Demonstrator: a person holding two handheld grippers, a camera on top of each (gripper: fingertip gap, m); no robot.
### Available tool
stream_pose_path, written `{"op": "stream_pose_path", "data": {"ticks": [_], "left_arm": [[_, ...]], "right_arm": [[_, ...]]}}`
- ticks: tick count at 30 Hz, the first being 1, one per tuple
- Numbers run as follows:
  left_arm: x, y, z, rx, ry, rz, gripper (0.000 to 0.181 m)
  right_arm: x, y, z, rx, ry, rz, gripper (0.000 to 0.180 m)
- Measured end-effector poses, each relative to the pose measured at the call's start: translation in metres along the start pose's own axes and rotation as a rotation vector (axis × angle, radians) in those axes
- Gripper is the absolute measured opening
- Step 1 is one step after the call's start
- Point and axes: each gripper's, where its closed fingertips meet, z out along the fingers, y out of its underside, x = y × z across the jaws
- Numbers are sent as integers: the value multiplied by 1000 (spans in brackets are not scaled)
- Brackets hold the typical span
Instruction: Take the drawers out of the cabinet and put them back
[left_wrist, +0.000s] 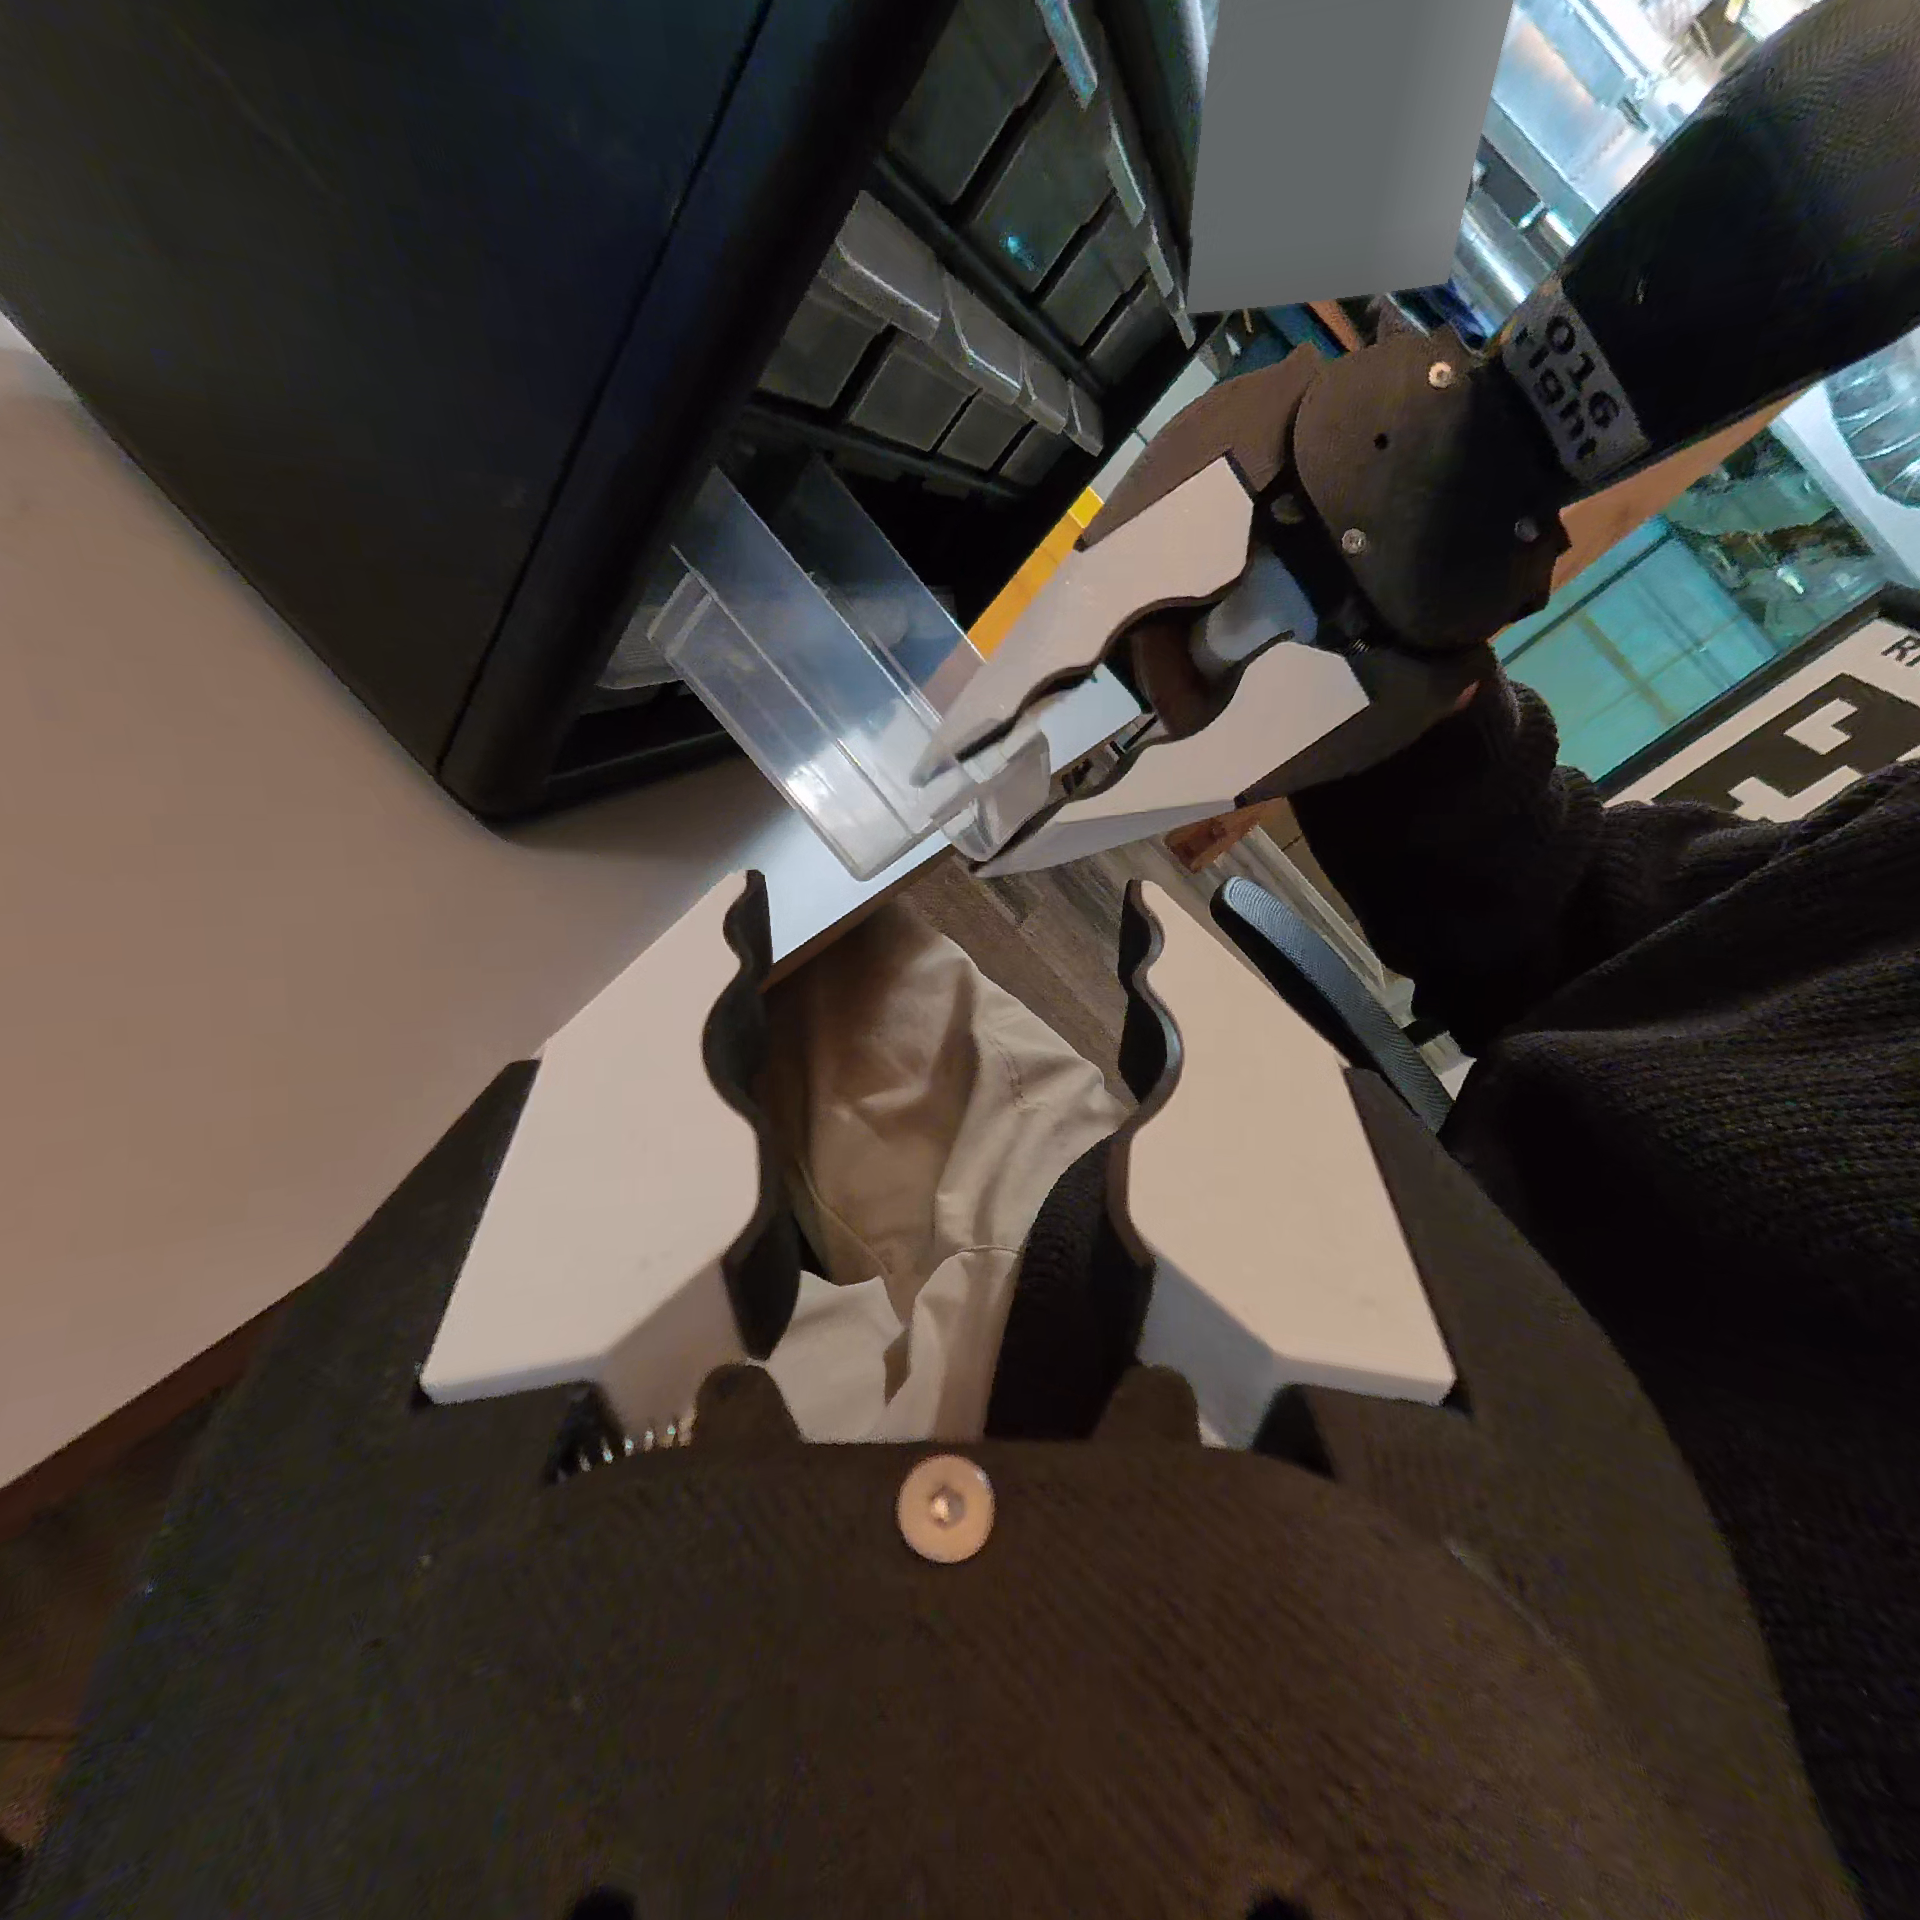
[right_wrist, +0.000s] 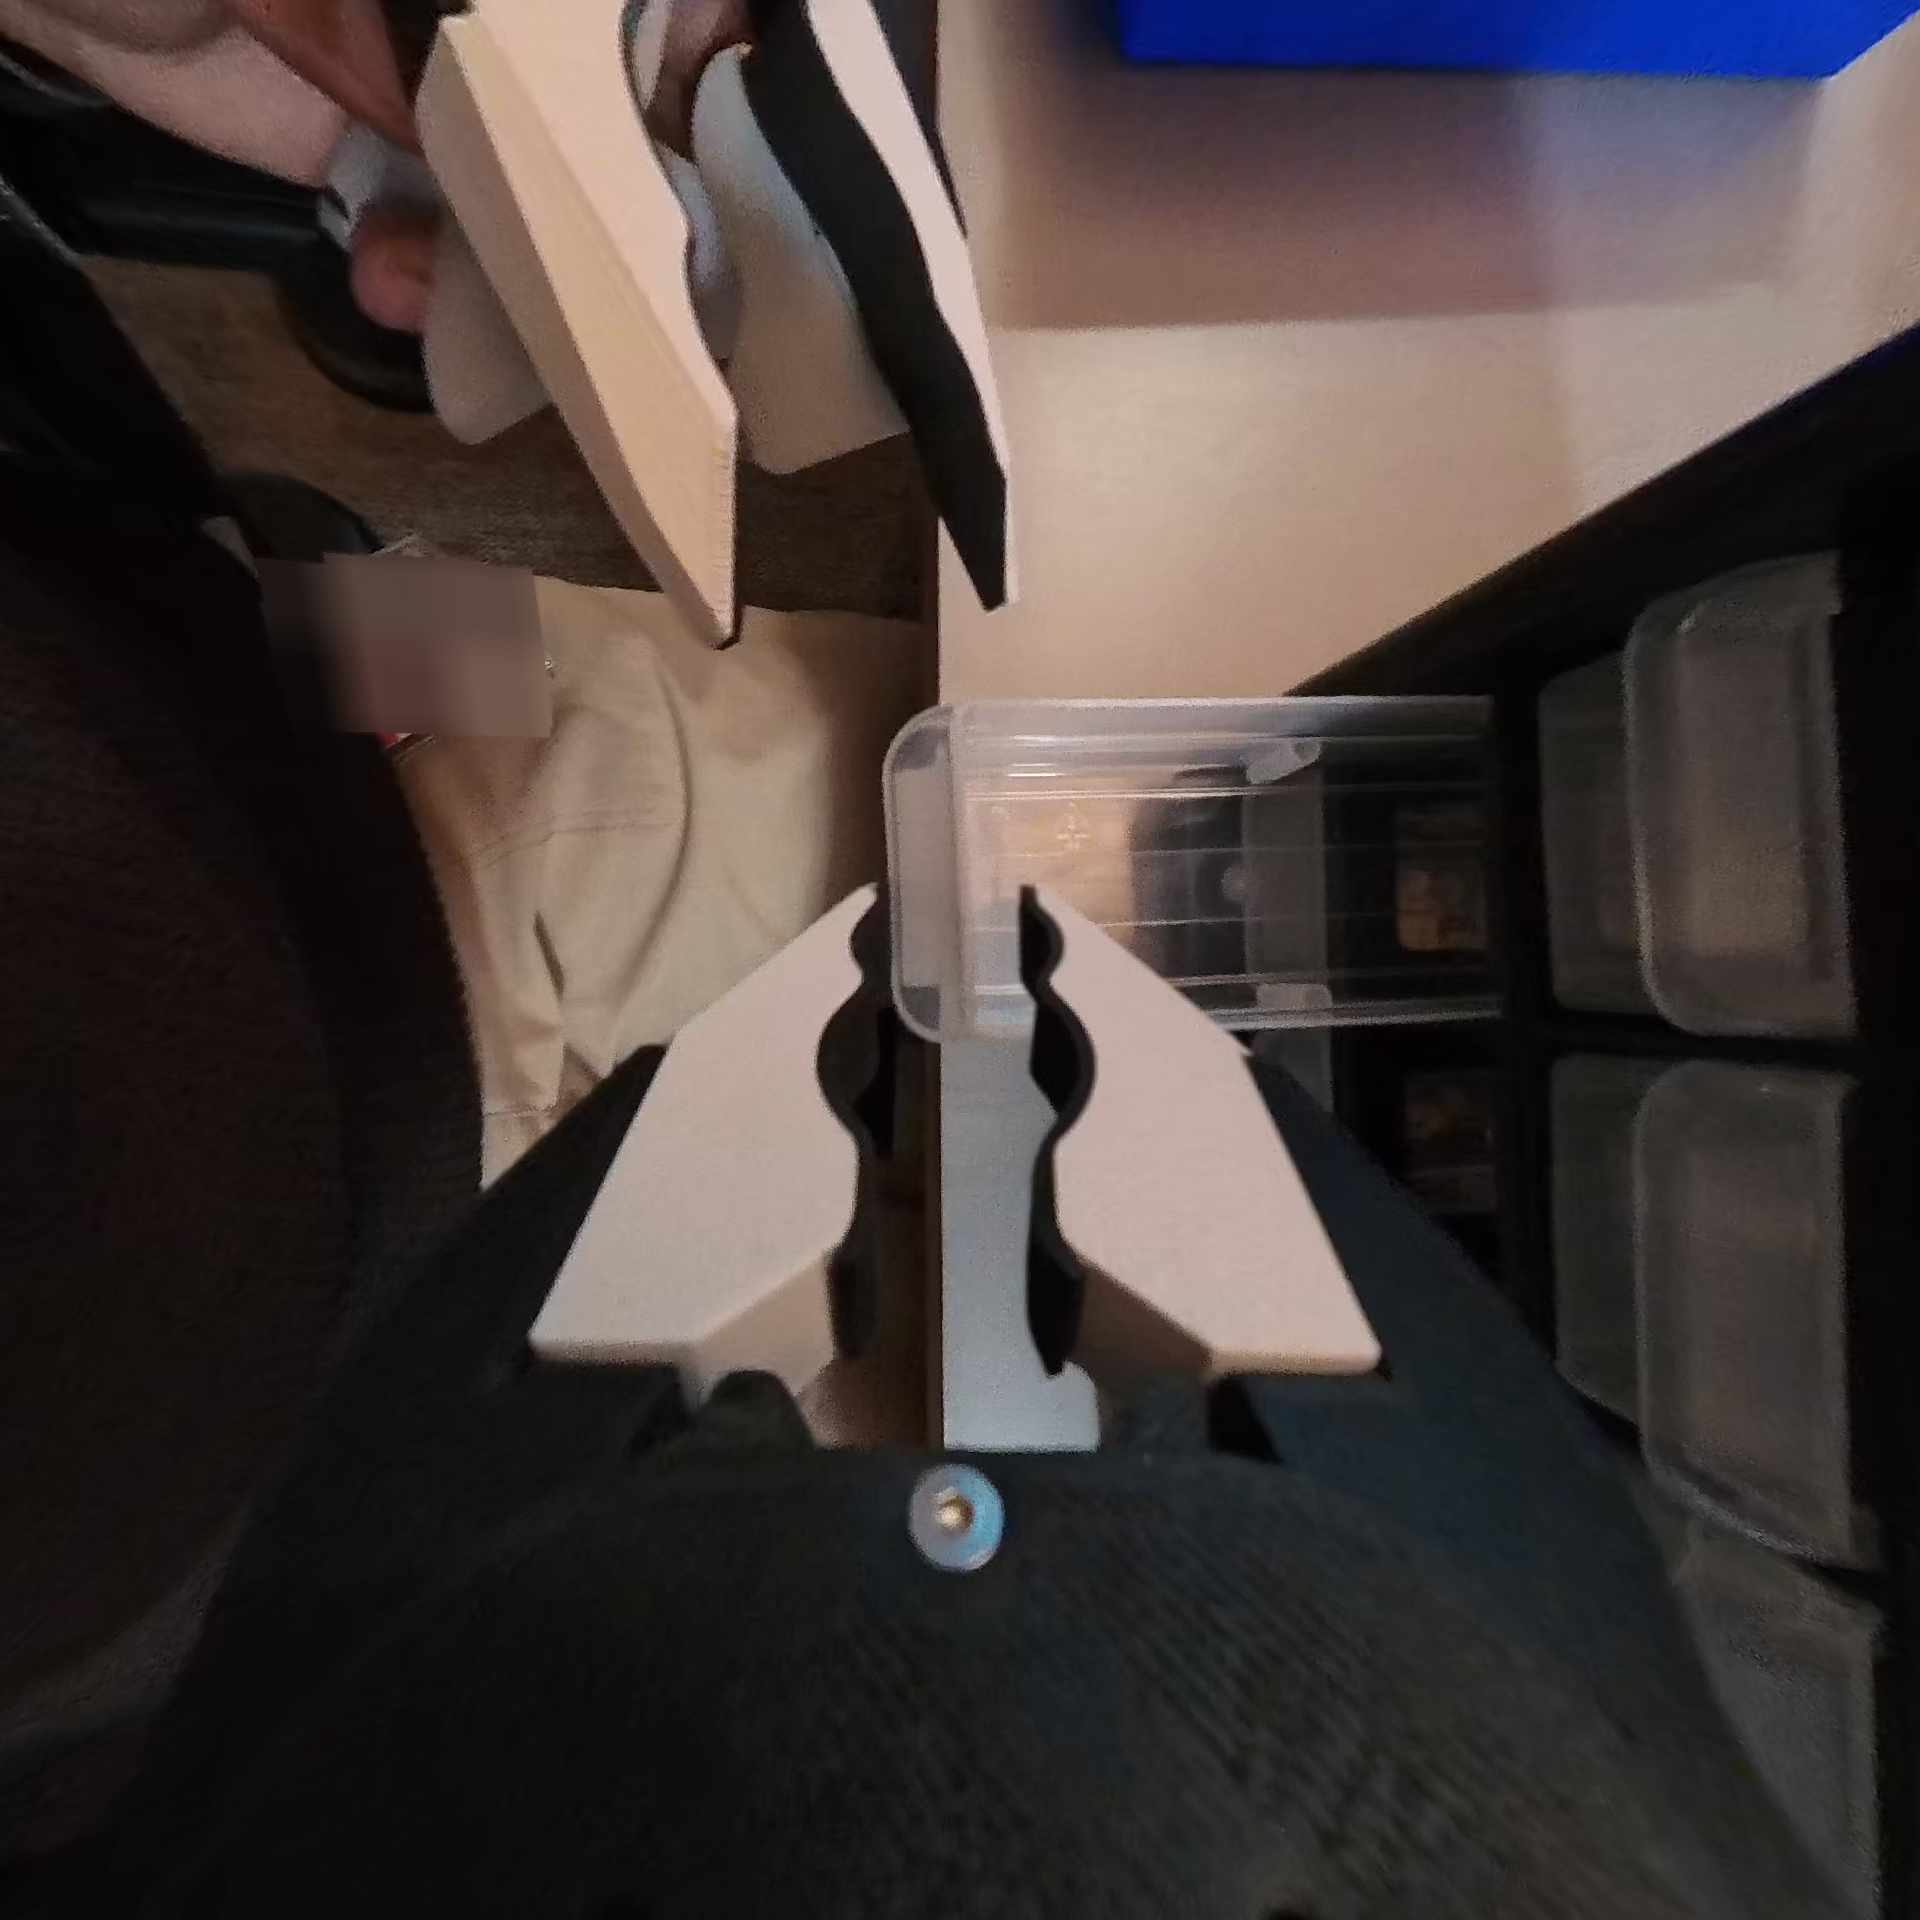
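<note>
The clear drawer (right_wrist: 1195, 862) is held half out of the black cabinet (left_wrist: 343, 343) above the worktop (left_wrist: 208, 935), its front lip pinched by the right tongs (right_wrist: 951, 904), closed on it for sliding. The left tongs (left_wrist: 945, 894) are kept wide open, empty, nearby.

White table (left_wrist: 208, 935), wood-look floor (left_wrist: 1049, 935), mesh office chair (left_wrist: 1320, 987).

Cabinet (left_wrist: 312, 364): your left wrist view crops its top and left.
Clear drawer (right_wrist: 1195, 862): rear end hidden inside its slot.
Closed drawers (right_wrist: 1725, 831): contents blurred; you can't tell them.
Right gripper (right_wrist: 951, 935): grip contact unclear.
</note>
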Motion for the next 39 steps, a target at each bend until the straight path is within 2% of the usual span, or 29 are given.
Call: {"op": "stream_pose_path", "data": {"ticks": [3, 6, 8, 11, 14, 15, 20, 27, 39], "left_arm": [[-1, 1, 0, -1, -5, -4, 66], [-2, 0, 0, 0, -10, 0, 65], [-2, -1, 0, 4, -11, 3, 65], [-1, -4, -1, 21, -11, 15, 64], [4, -15, -6, 73, -34, 99, 59], [5, -16, -7, 77, -49, 132, 58], [6, -12, -4, 50, -69, 178, 58], [4, -9, -1, 33, -68, 166, 59], [8, -13, -3, 51, -56, 186, 58]], "right_arm": [[11, 1, 1, 18, 77, 18, 46], [14, -7, -9, 106, 146, -7, 49], [7, -20, -21, 233, 159, -23, 39], [-22, -36, -32, 422, 57, -15, 17], [-39, -33, -25, 527, -17, 24, 0], [-41, -28, -19, 544, -23, 35, 0], [-23, -3, 10, 517, 102, 30, 0], [-1, -10, 10, 568, 210, 43, 0], [65, -5, 17, 602, 365, 287, 0]]}}
